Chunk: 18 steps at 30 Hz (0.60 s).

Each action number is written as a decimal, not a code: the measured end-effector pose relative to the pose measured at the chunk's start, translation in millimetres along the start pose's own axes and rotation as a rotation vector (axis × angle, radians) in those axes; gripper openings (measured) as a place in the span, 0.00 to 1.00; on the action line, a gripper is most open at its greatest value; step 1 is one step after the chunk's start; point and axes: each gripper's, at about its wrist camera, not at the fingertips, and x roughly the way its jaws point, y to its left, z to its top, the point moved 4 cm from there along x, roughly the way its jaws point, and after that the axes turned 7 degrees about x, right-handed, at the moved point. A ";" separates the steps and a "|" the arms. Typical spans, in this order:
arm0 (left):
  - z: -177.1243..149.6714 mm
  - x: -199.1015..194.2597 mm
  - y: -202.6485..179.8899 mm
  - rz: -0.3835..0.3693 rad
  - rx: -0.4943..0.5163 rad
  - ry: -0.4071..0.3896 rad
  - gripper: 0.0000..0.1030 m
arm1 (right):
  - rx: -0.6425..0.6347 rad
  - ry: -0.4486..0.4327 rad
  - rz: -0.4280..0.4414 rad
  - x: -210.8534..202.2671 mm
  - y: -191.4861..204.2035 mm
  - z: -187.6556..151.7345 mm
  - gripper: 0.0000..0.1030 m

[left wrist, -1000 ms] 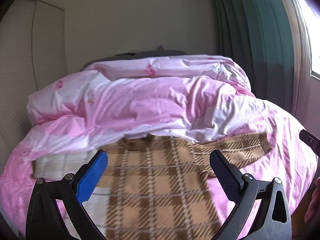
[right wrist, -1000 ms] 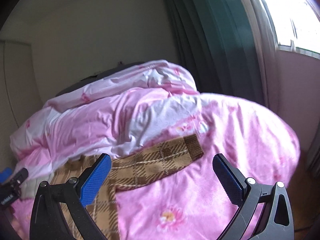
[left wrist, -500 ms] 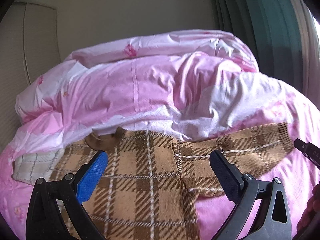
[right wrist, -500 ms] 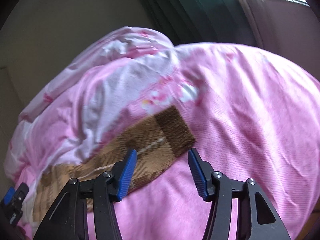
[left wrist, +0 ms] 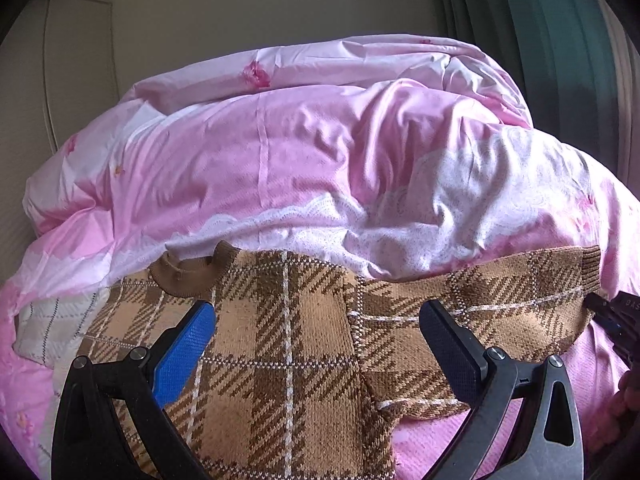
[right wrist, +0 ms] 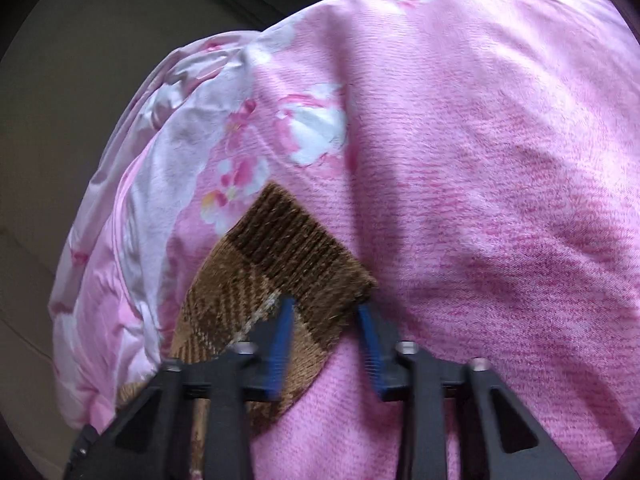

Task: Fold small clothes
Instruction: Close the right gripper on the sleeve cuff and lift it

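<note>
A small brown plaid knit sweater (left wrist: pixel 288 344) lies flat on the pink bed, collar toward the rumpled duvet, one sleeve (left wrist: pixel 500 312) stretched to the right. My left gripper (left wrist: pixel 316 344) is wide open, low over the sweater's chest and armpit. My right gripper (right wrist: pixel 326 340) is at the sleeve's dark ribbed cuff (right wrist: pixel 296 248). Its jaws stand narrowly apart, one on each side of the cuff's near corner, not closed on it. The right gripper's tip also shows in the left wrist view (left wrist: pixel 612 320), at the sleeve end.
A heaped pink floral duvet (left wrist: pixel 320 168) lies just behind the sweater. A pale checked cloth (left wrist: pixel 52 320) sticks out at the sweater's left. The pink bed sheet (right wrist: pixel 500 200) spreads to the right. Dark green curtains (left wrist: pixel 540 40) hang at the back right.
Both grippers have moved forward and down toward the sweater. The right gripper's jaws have narrowed from wide open and now straddle the sleeve cuff. The left gripper stays wide open.
</note>
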 end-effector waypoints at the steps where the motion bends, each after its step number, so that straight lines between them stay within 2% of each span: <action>1: 0.2 -1.8 0.7 0.002 0.002 -0.004 1.00 | 0.005 0.003 0.020 0.1 1.2 0.7 0.12; 3: 0.9 -7.1 3.8 0.011 0.015 -0.013 1.00 | 0.003 -0.007 0.040 -6.5 4.3 0.6 0.12; 7: 1.0 -19.4 22.2 0.031 0.013 -0.018 1.00 | -0.078 -0.055 0.038 -29.7 29.7 -3.9 0.11; 13: -2.0 -42.1 81.3 0.085 -0.031 -0.024 1.00 | -0.258 -0.133 0.087 -72.5 106.7 -24.7 0.11; 18: -21.8 -54.0 149.4 0.156 -0.089 0.005 1.00 | -0.433 -0.145 0.174 -93.5 187.0 -75.1 0.11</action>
